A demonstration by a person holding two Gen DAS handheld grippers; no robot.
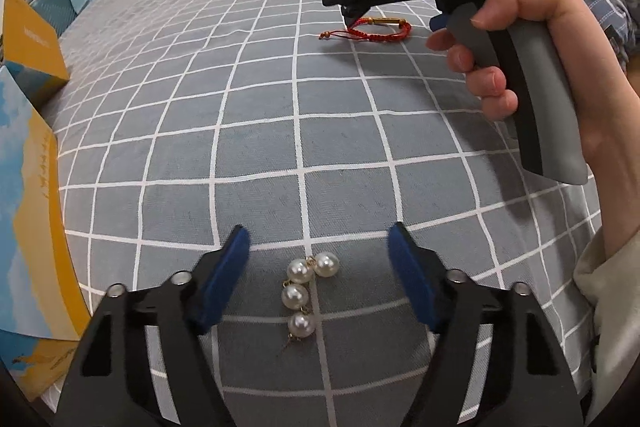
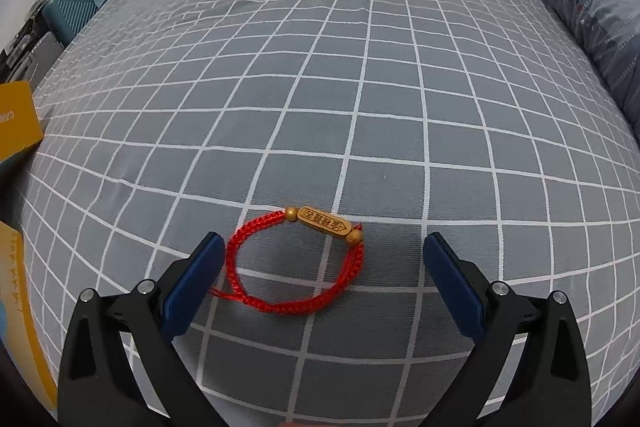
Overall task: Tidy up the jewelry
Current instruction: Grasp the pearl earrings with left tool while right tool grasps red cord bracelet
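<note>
I see the bed (image 2: 360, 67) filling both views with its grey sheet of soft woven cloth and white grid lines, and at the left edge of the left wrist view stands a yellow and blue cardboard box (image 1: 36, 227), which I judge may be the place for the jewelry, so the task seems only starting. The red braided bracelet (image 2: 296, 267) with a carved golden bar lies flat at lower center between the wide-open, empty right claw (image 2: 324, 247). The small pearl earrings (image 1: 306, 291), round and glossy, lie between the equally open, empty left claw (image 1: 318, 239).
</note>
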